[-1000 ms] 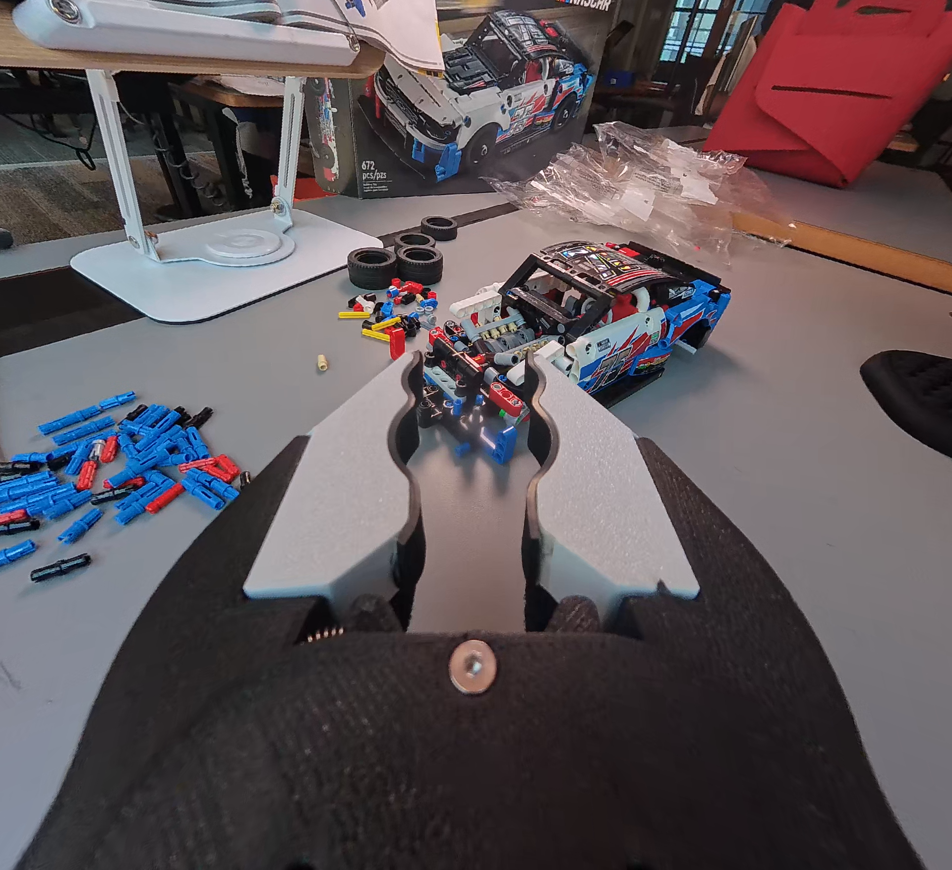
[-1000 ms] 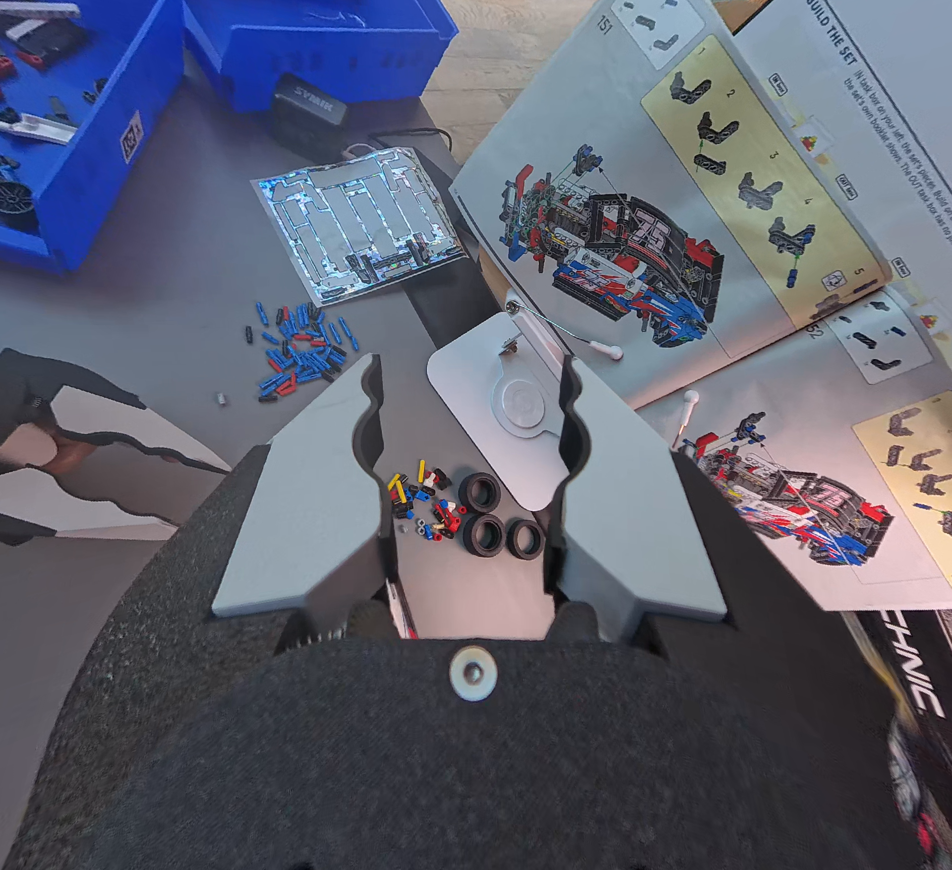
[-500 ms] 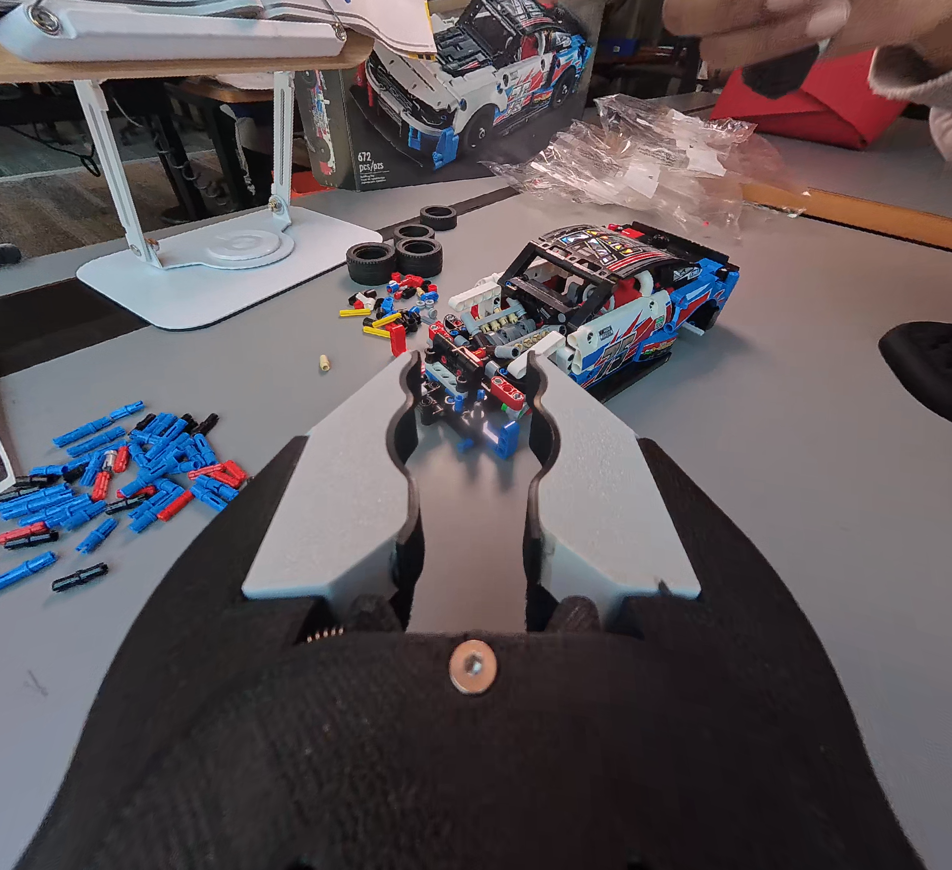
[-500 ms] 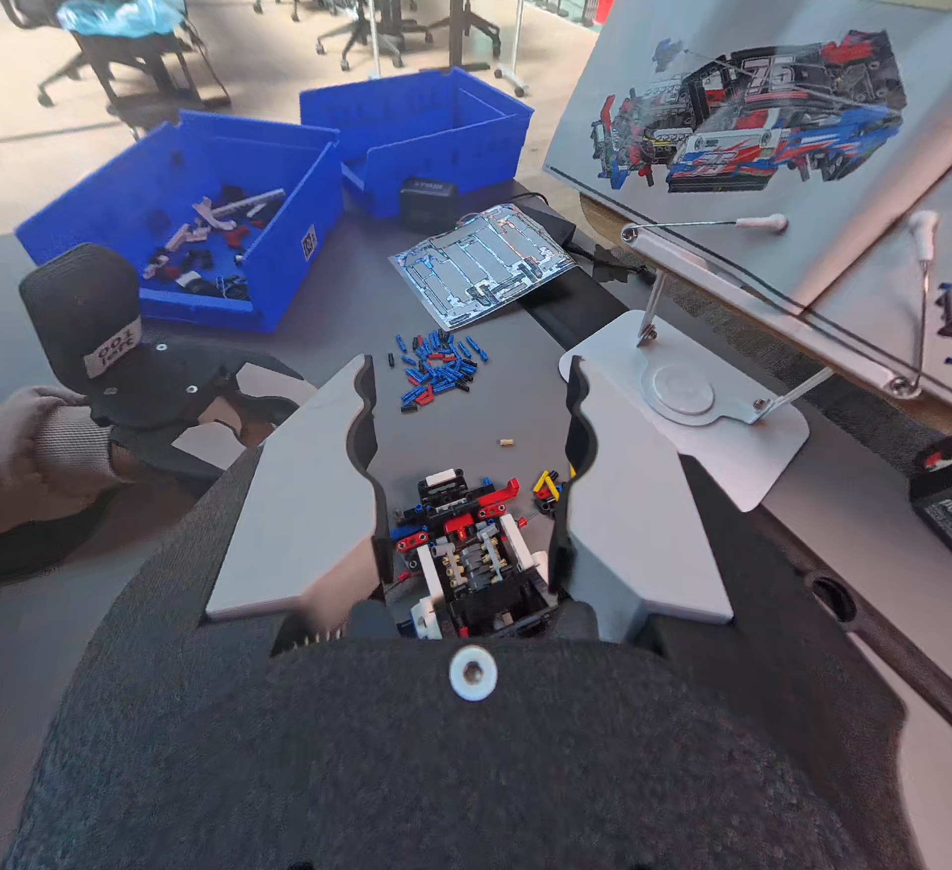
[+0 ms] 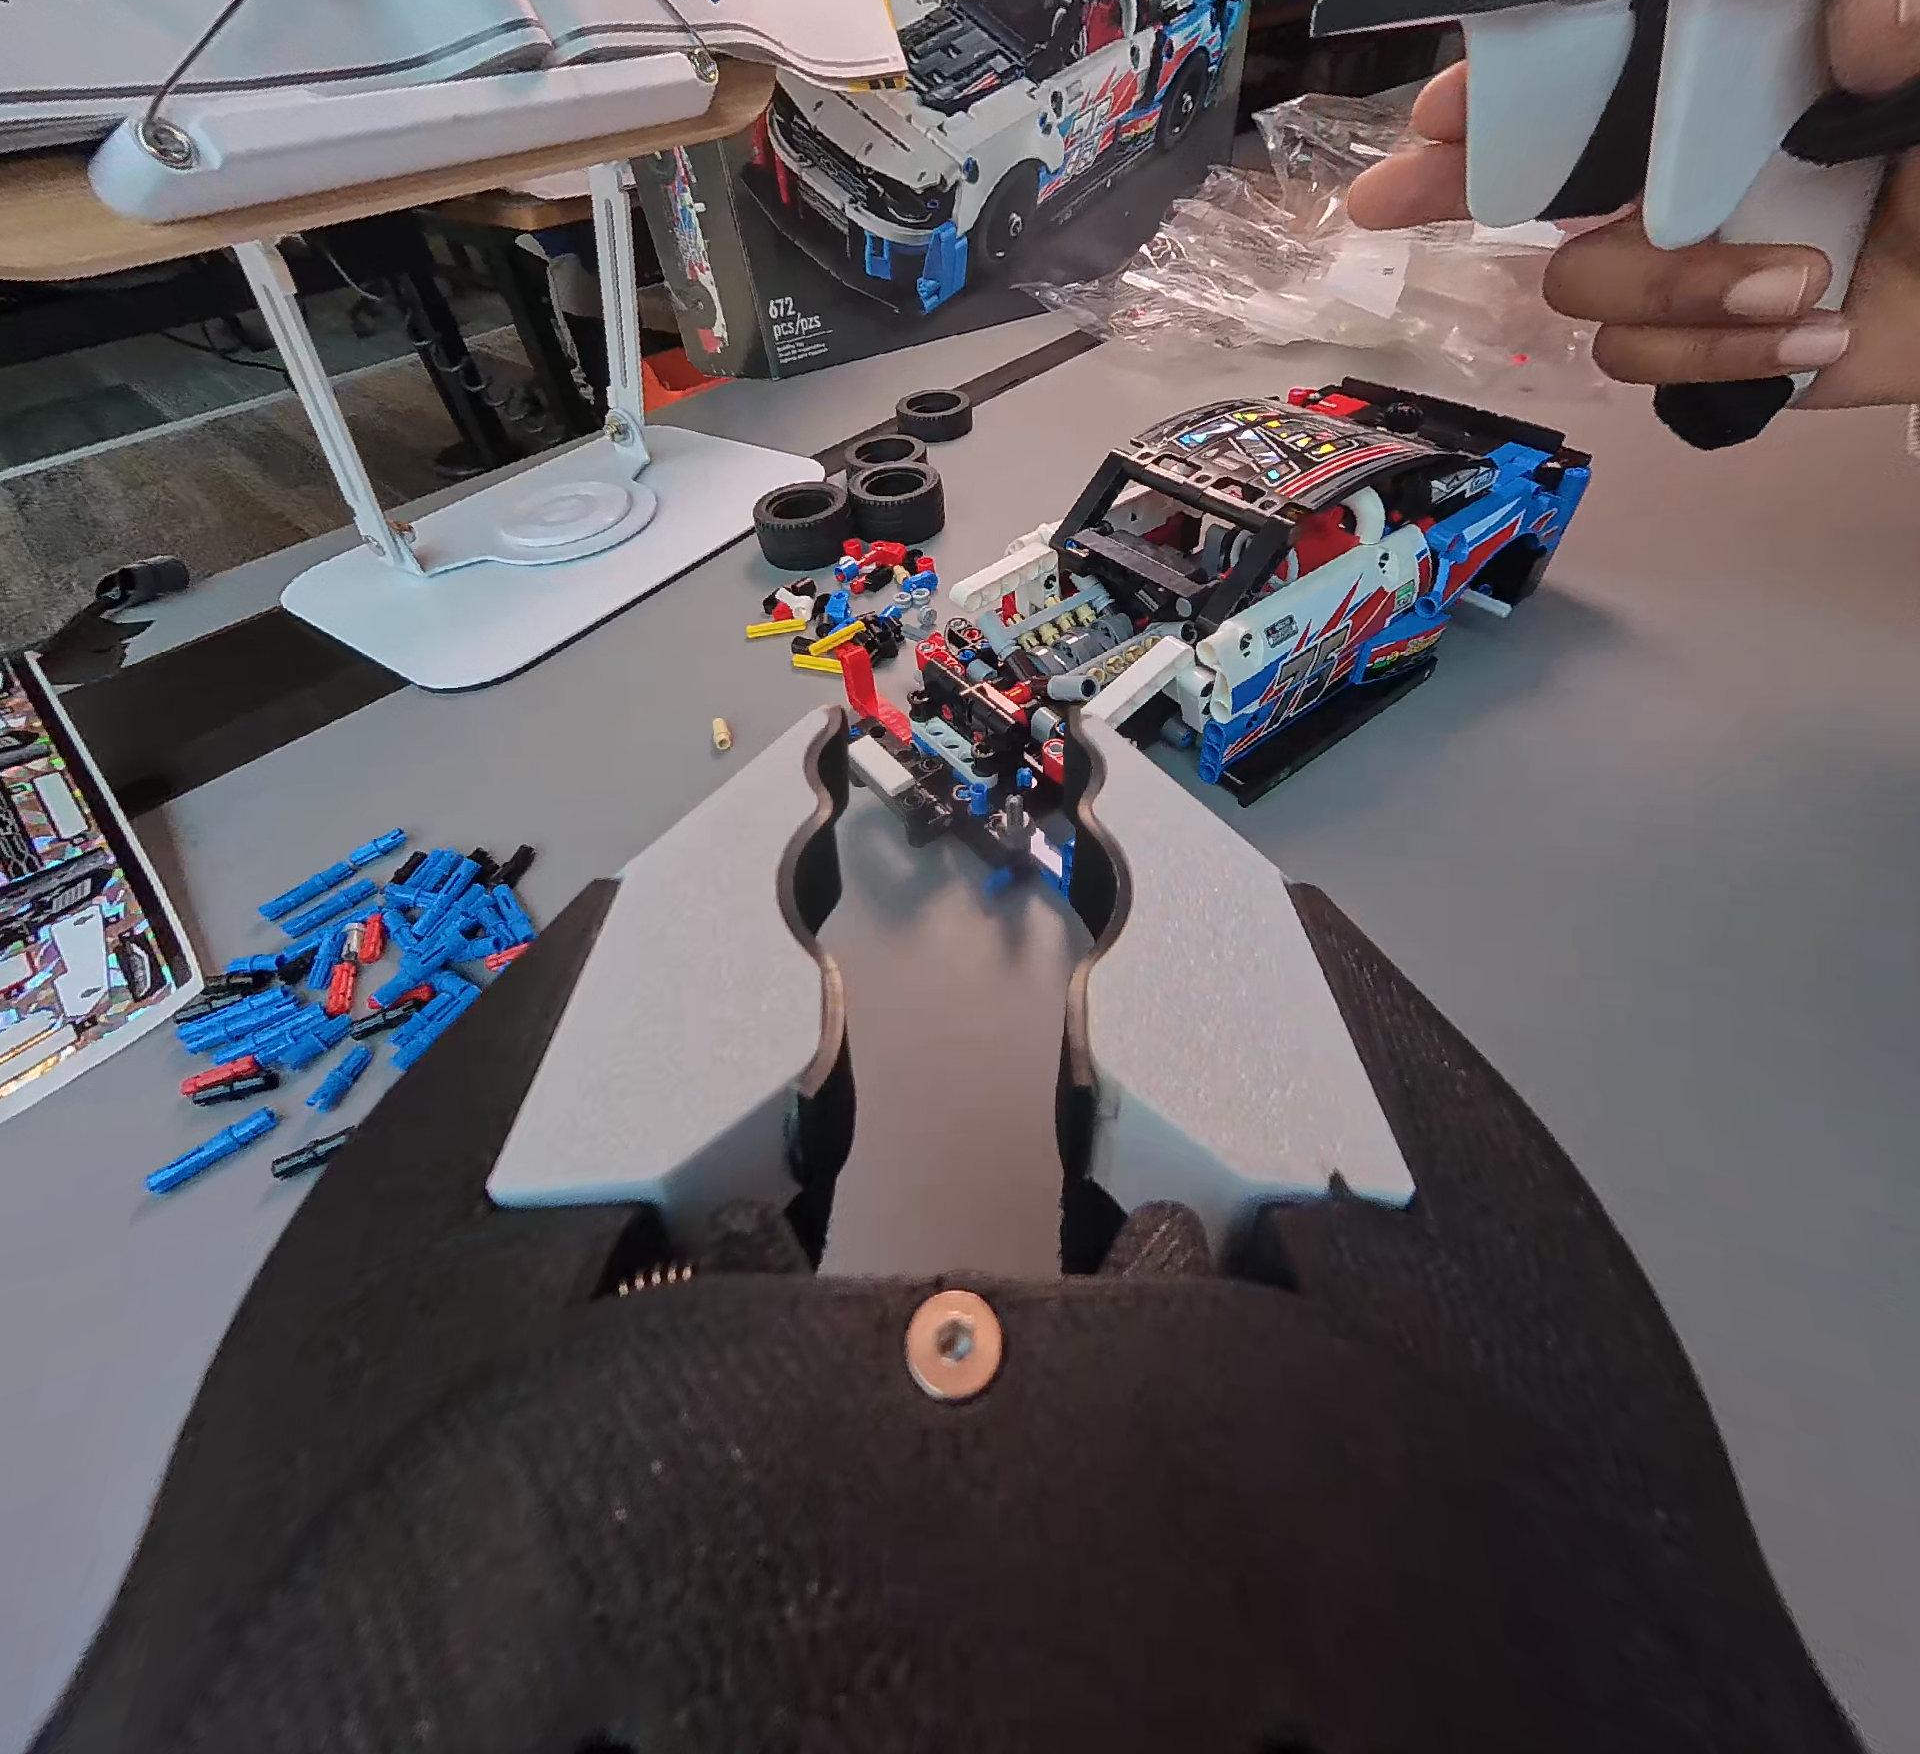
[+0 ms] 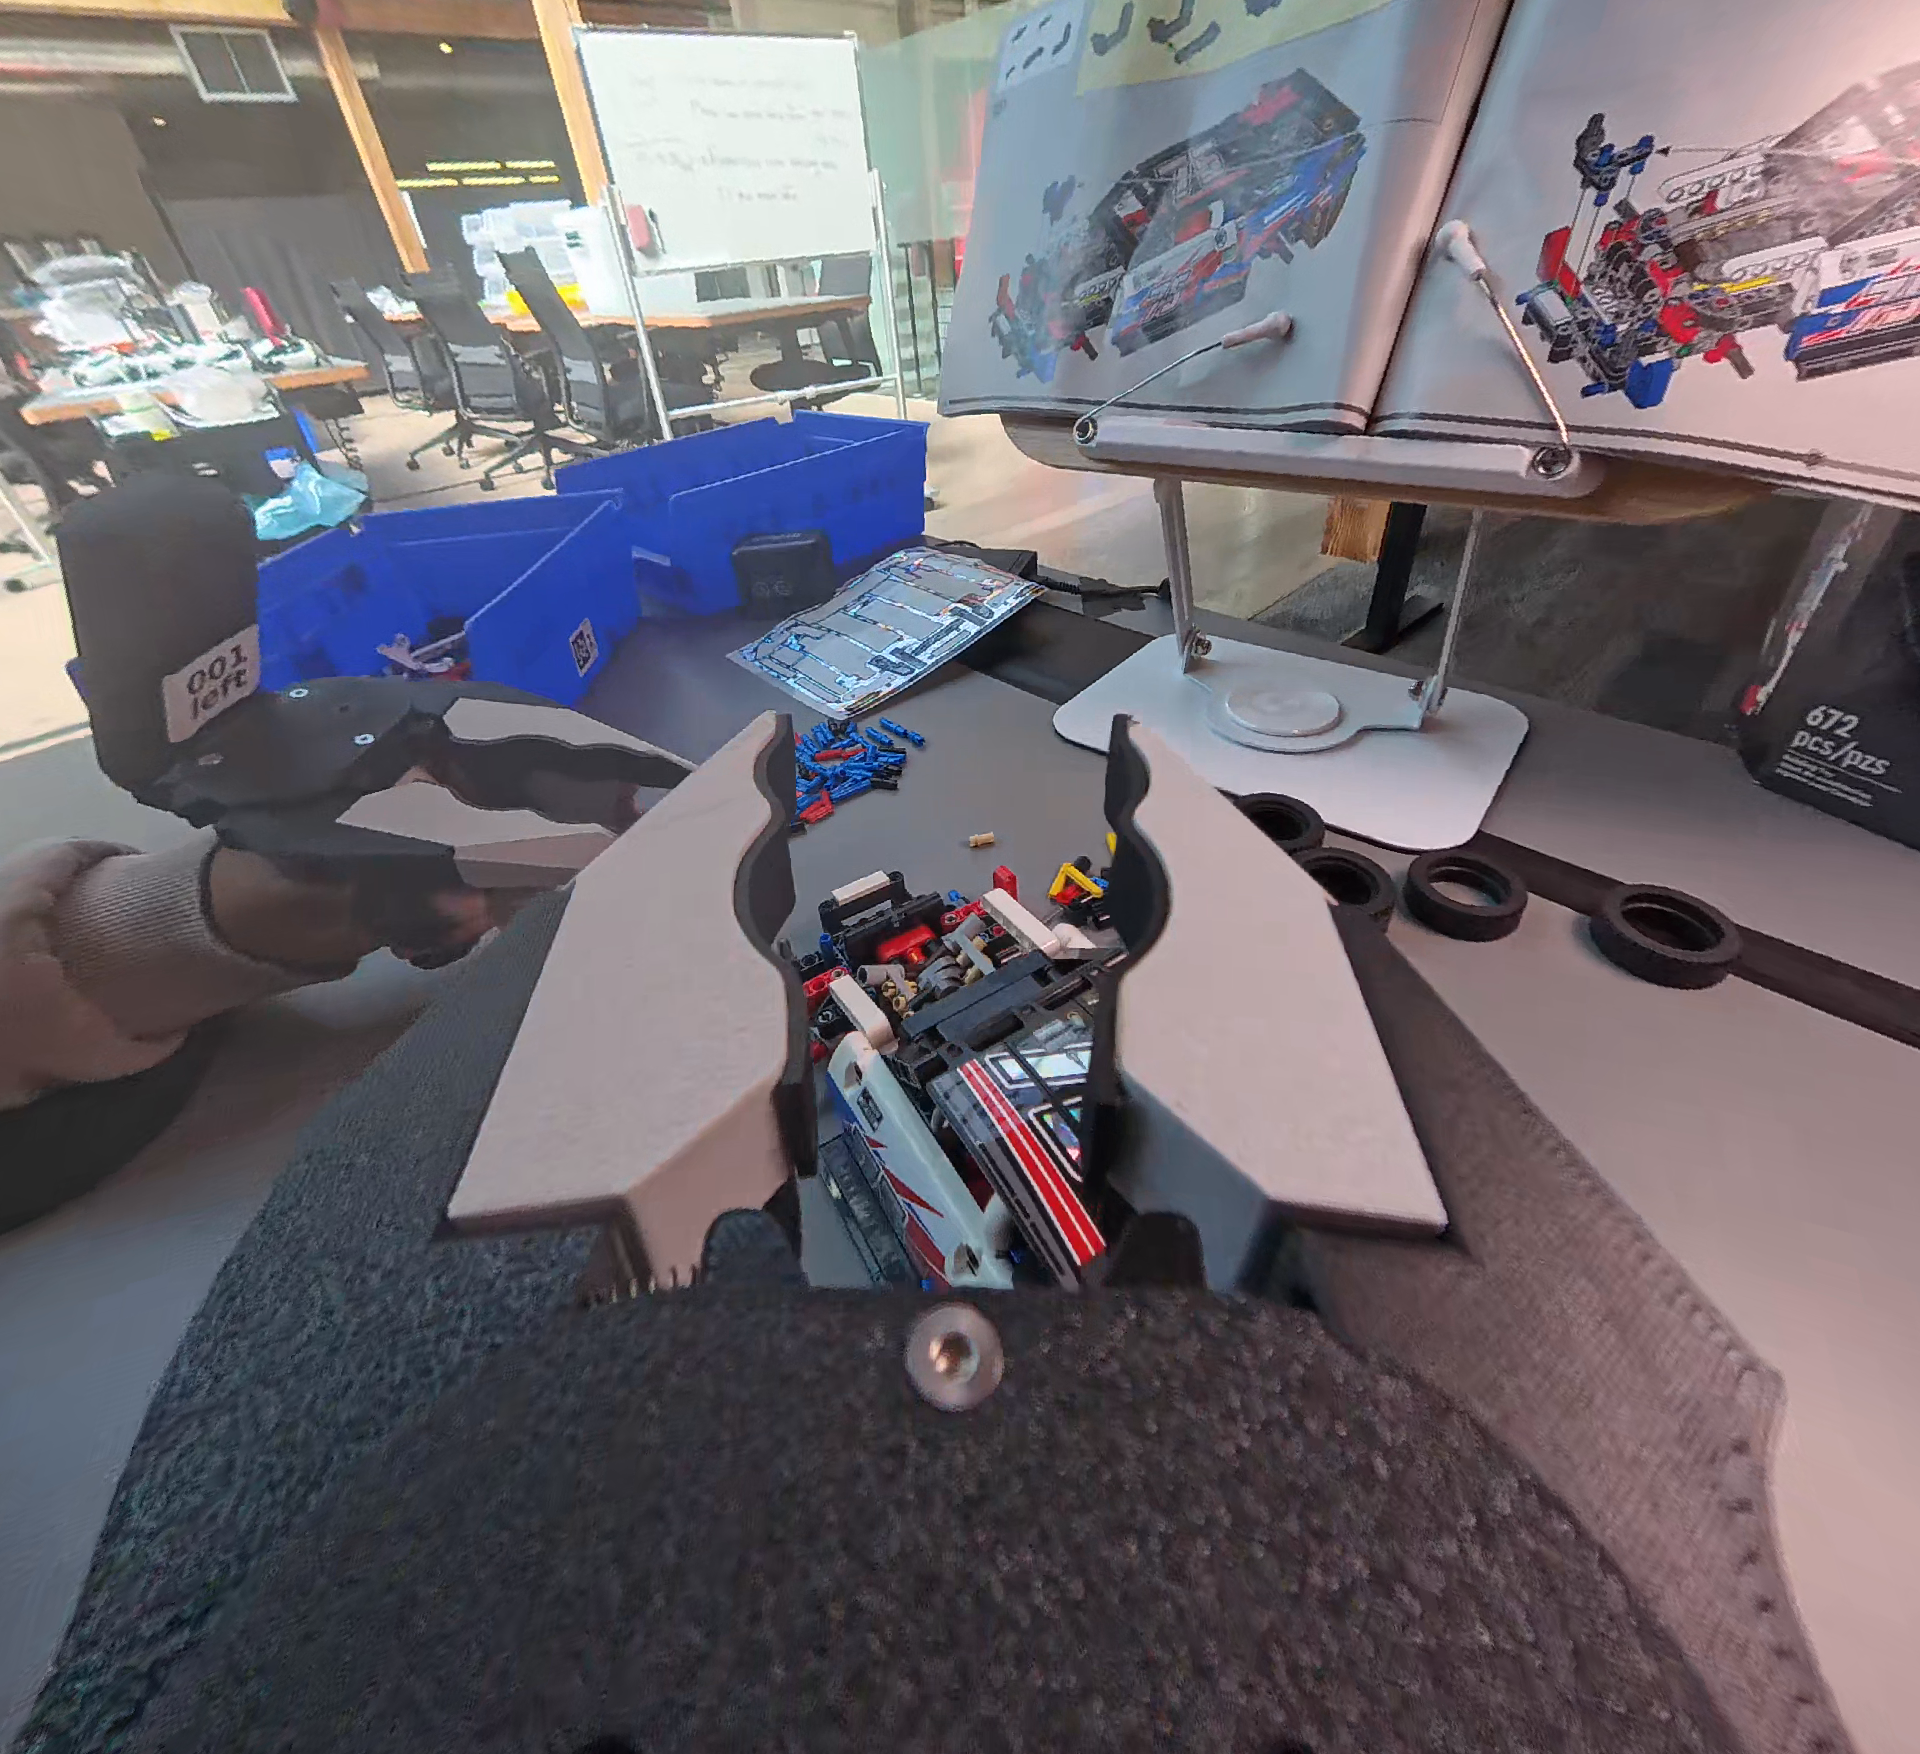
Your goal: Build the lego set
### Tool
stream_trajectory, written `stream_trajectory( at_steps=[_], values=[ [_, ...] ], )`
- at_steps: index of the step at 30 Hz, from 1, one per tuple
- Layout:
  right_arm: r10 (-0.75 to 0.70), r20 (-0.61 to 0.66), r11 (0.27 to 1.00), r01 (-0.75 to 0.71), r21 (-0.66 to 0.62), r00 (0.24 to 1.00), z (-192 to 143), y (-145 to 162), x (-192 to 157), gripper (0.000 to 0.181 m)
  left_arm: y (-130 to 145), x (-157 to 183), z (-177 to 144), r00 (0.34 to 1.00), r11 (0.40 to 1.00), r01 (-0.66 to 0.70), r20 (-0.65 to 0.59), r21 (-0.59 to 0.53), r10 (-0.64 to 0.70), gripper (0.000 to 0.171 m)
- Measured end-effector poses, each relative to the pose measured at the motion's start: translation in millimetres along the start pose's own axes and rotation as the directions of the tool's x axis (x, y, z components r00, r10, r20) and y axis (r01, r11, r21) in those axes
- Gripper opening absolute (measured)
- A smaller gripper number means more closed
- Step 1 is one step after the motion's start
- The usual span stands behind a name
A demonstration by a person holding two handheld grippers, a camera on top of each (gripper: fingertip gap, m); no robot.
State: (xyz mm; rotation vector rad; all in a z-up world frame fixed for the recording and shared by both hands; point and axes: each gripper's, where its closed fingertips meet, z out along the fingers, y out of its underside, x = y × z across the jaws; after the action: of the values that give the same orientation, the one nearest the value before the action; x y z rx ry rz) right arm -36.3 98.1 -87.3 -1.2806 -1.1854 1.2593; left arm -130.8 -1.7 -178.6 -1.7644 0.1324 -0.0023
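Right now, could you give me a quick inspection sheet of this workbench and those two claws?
Surface: grey table, bare in front of the car.
Job's things: part-built toy car, front end unfinished; four loose tyres; open instruction book on a white stand.
Clutter: blue pegs, mixed small parts, sticker sheet, plastic bags, box.
Claws: left claw open, low, pointing at the car's front; right claw open, above the car.
Cables: one dark lead behind the sticker sheet.
Surroundings: blue bins, whiteboard, office chairs.
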Motion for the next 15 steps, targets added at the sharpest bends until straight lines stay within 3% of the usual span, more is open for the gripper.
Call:
stream_trajectory(
  at_steps=[10, 15],
  values=[
    [0.006, -0.079, 0.997, 0.000, 0.078, 0.997, -8, 2, 30, 0.051, -13, -25, -14, 0.996, 0.997, 0.034, 0.082, 0.073, -0.040, 0.042],
    [-0.071, -0.102, 0.994, 0.079, 0.071, 0.992, -9, 1, 31, 0.044, -17, -30, -19, 0.993, 0.995, 0.034, 0.108, 0.095, -0.044, 0.042]
  ],
)
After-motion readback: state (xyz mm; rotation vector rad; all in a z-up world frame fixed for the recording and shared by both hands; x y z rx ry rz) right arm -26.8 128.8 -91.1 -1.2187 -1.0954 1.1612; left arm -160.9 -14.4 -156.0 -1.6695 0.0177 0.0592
